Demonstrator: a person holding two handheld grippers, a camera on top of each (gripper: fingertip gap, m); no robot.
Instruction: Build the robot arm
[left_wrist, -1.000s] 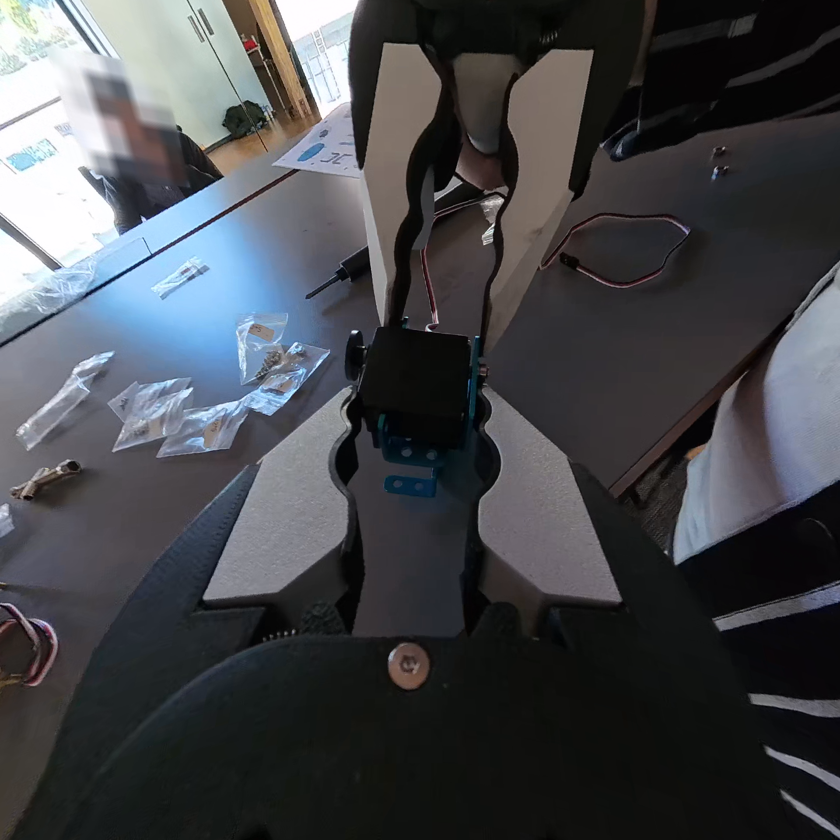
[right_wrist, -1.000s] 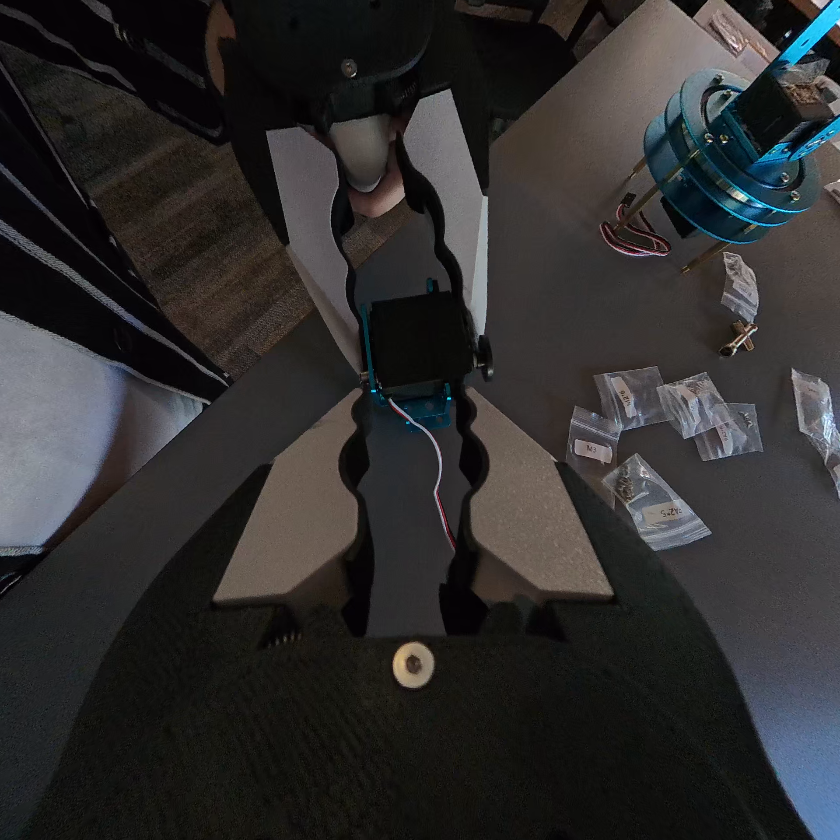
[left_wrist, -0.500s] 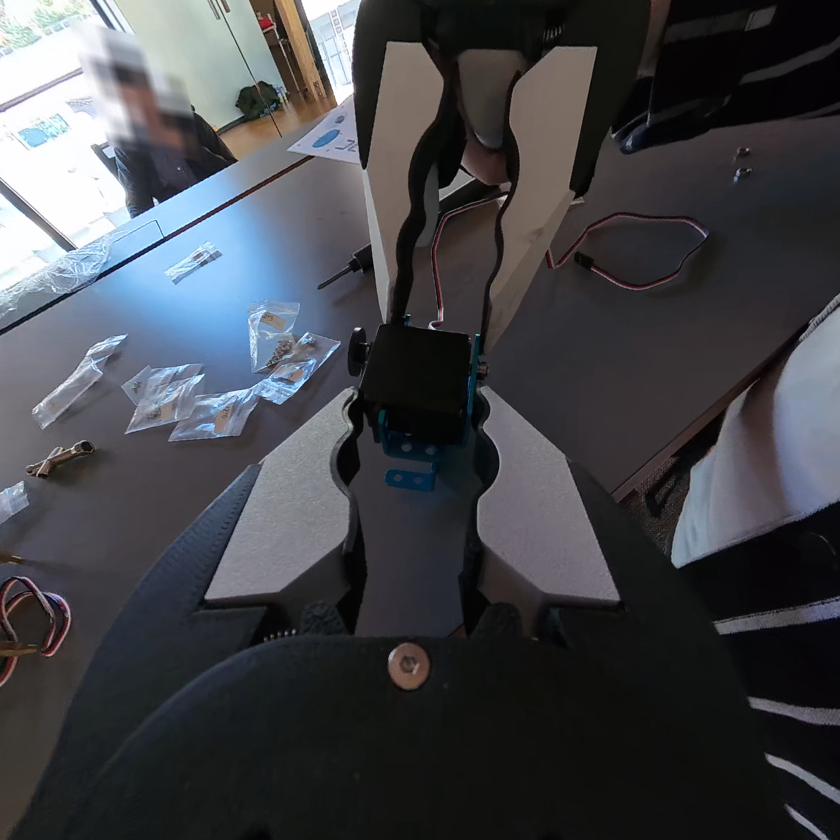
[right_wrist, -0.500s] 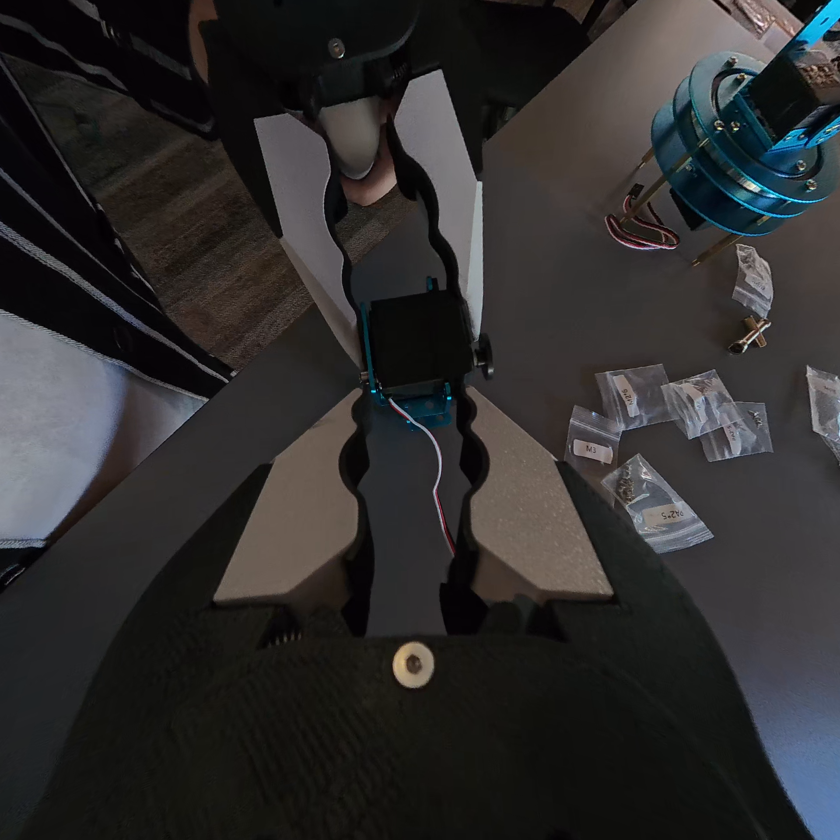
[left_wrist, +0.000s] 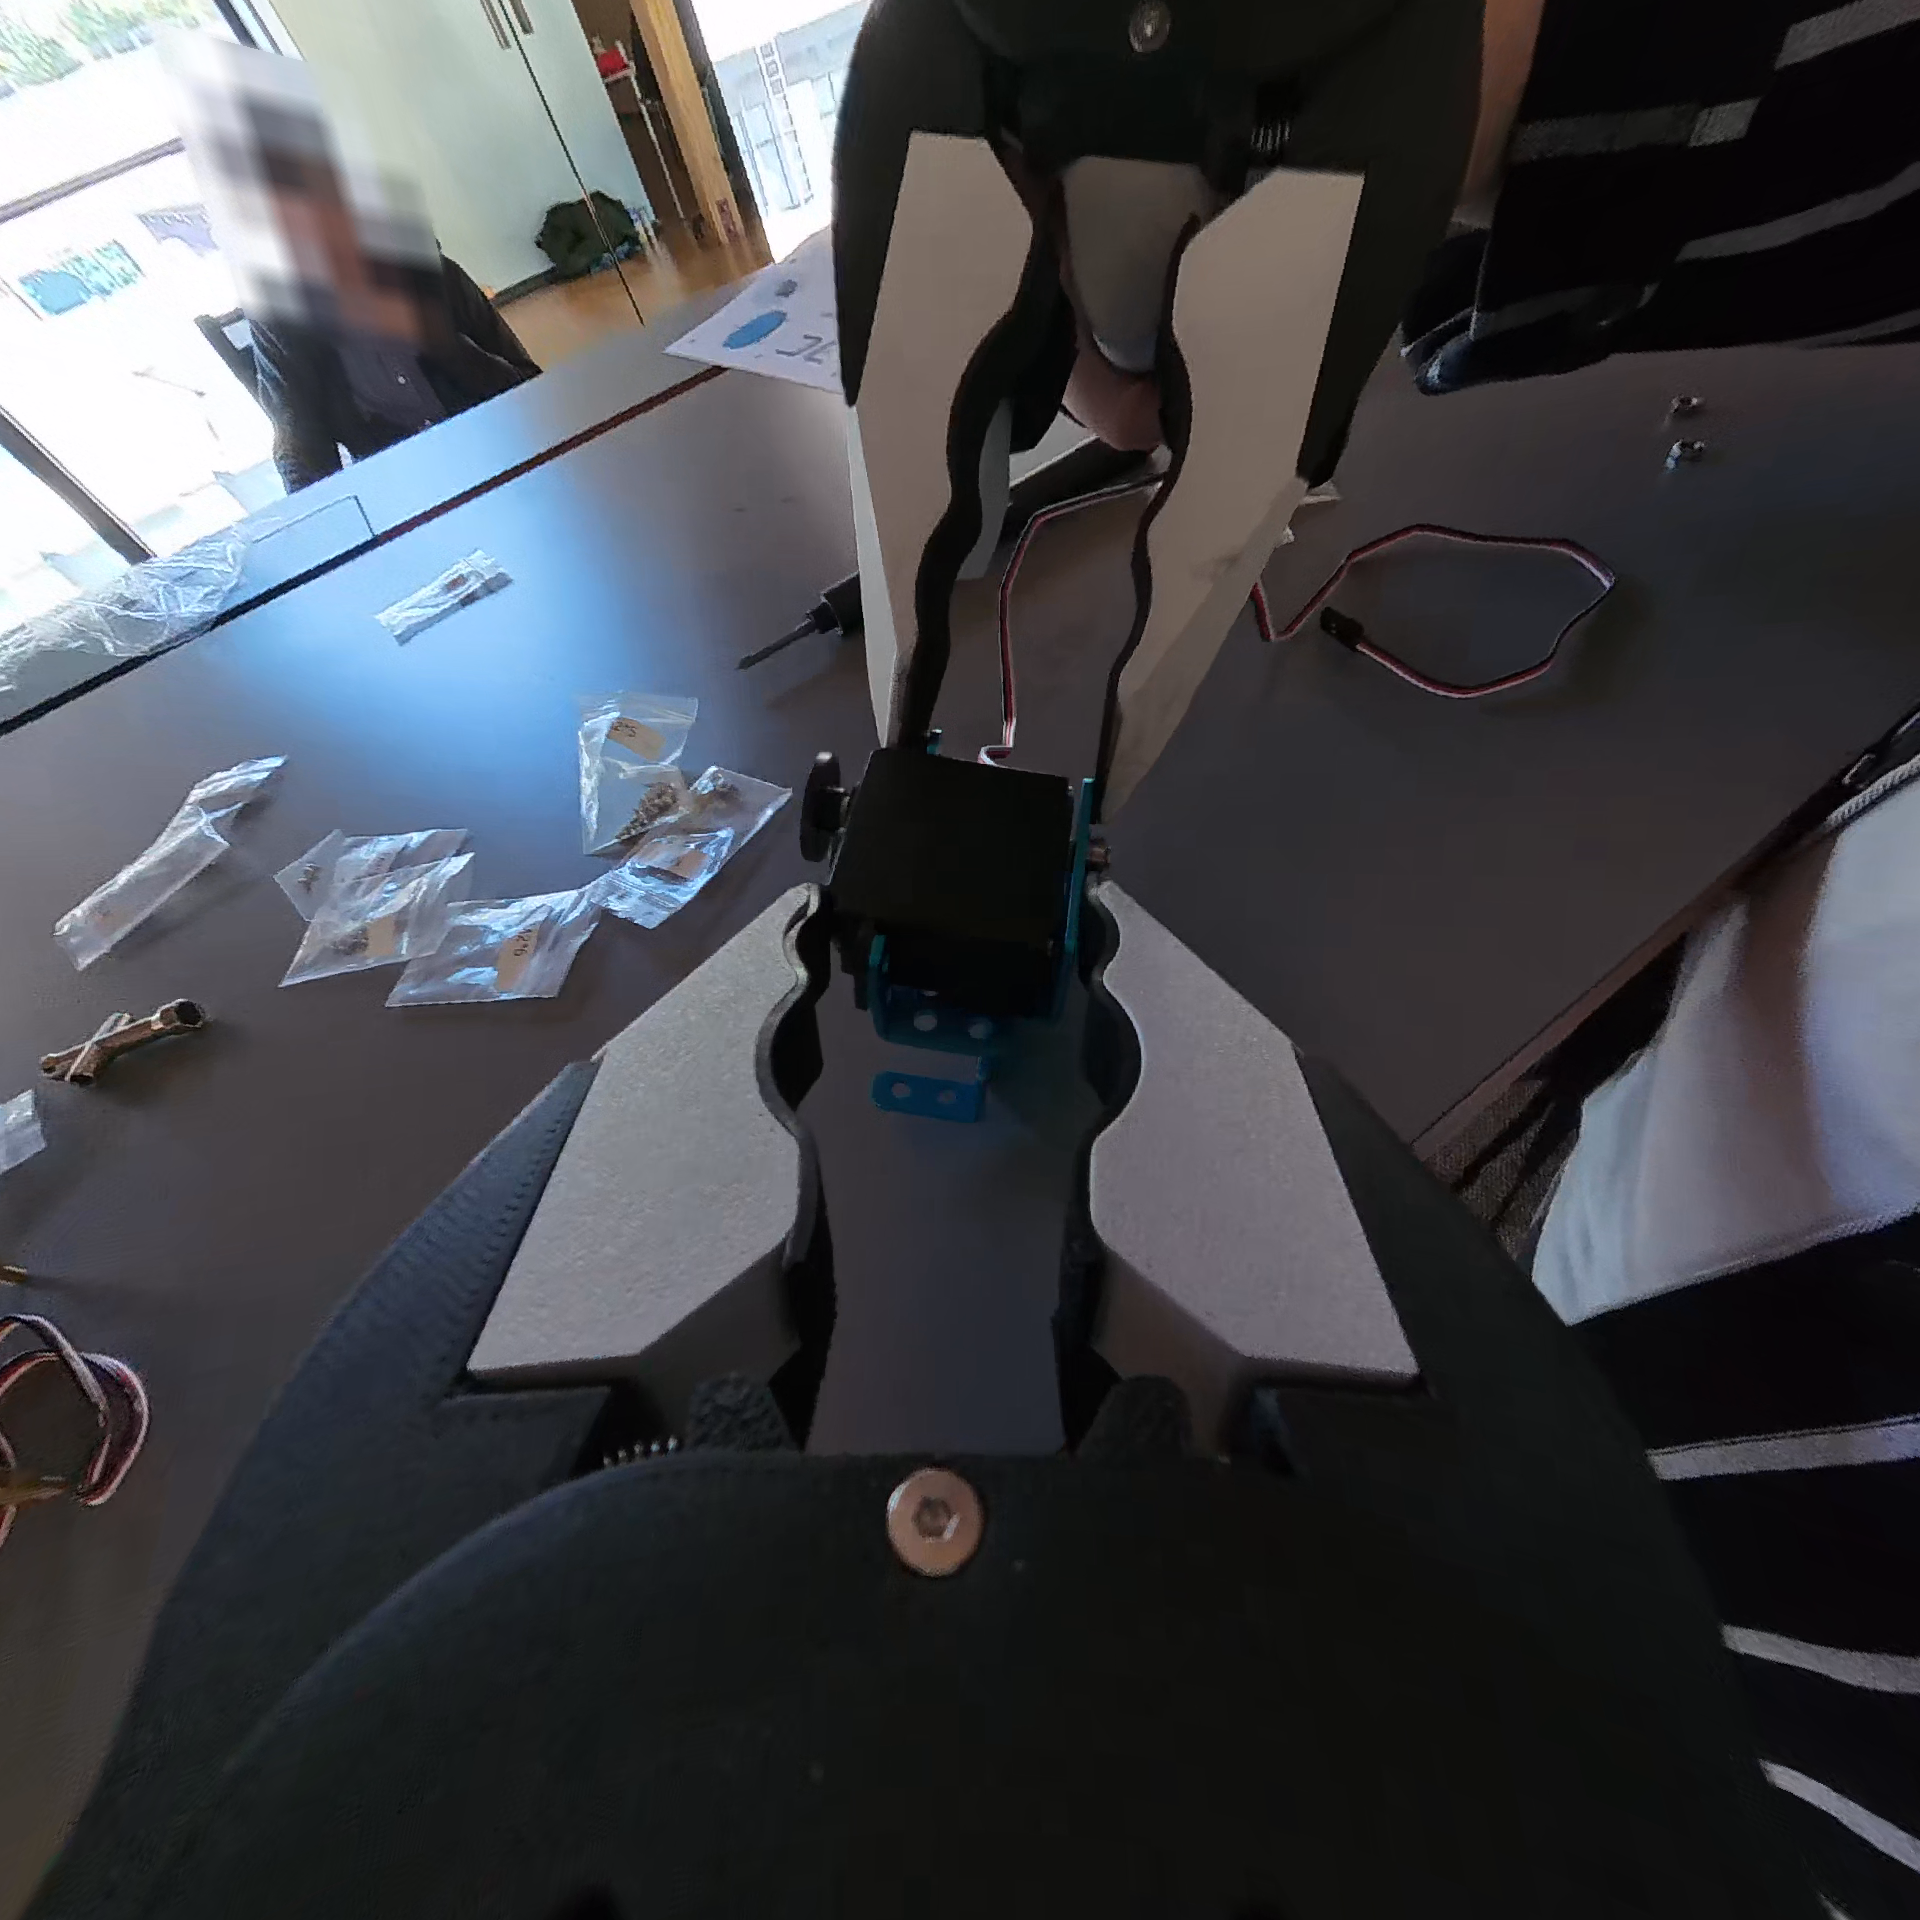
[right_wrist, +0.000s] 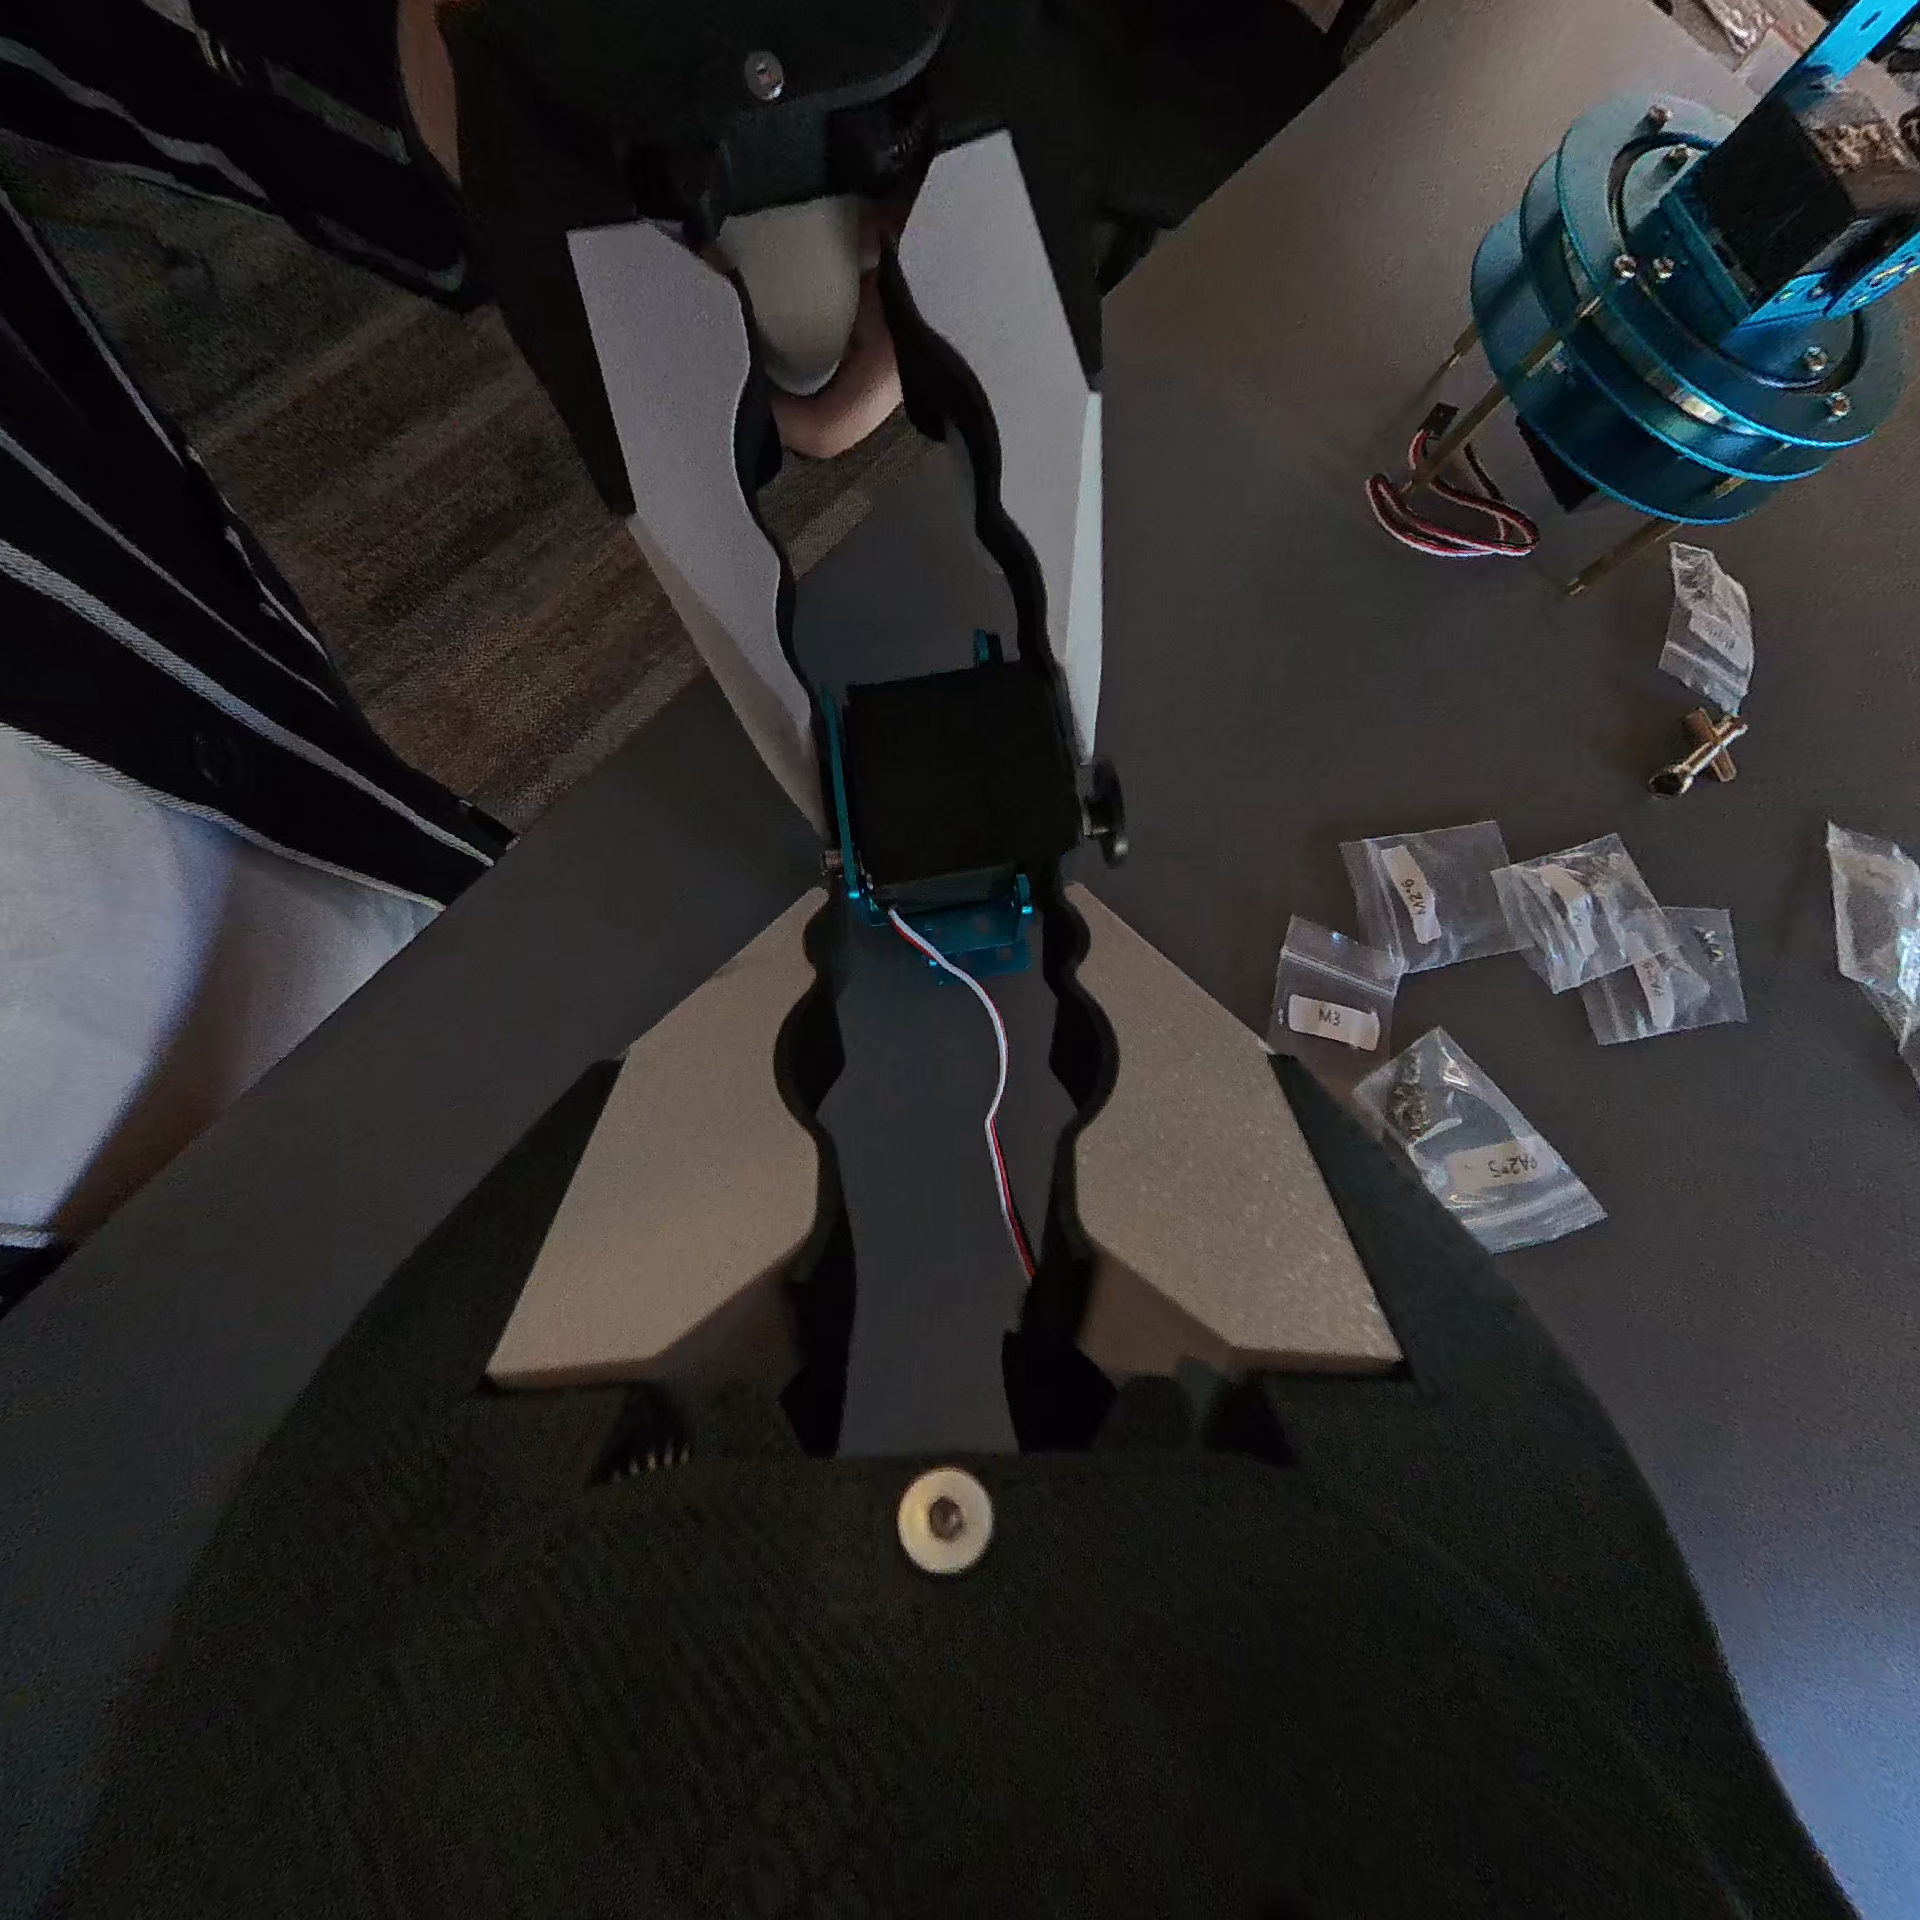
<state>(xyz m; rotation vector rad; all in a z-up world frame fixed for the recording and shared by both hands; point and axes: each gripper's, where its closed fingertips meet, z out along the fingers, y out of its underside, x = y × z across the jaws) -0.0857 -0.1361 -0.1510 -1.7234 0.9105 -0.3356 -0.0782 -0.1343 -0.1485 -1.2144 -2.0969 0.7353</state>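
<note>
A black servo (left_wrist: 951, 842) in a blue metal bracket (left_wrist: 925, 1039) is held just above the dark table between the two grippers, which face each other. My left gripper (left_wrist: 956, 902) is shut on the servo's sides from the near end. My right gripper (left_wrist: 1013, 740) grips it from the far end. In the right wrist view the right gripper (right_wrist: 940, 899) is shut on the servo (right_wrist: 951, 790) and its bracket (right_wrist: 966, 935). The left gripper (right_wrist: 943, 727) meets it from beyond. The servo's red-white wire (right_wrist: 997, 1091) trails back between the right fingers.
Several small plastic bags of hardware (left_wrist: 468, 914) (right_wrist: 1507, 956) and a small cross wrench (left_wrist: 120, 1039) lie left of the grip. There is also a blue round base assembly (right_wrist: 1704, 343), a loose cable (left_wrist: 1455, 623), a screwdriver (left_wrist: 800, 634) and the table edge (left_wrist: 1662, 935). A person sits across the table. Only a small space, under 4 cm, lies between the two pairs of fingers.
Both grippers keep their hold on the servo. The joined pair has drifted slightly, so the table items shift a little in both views.
</note>
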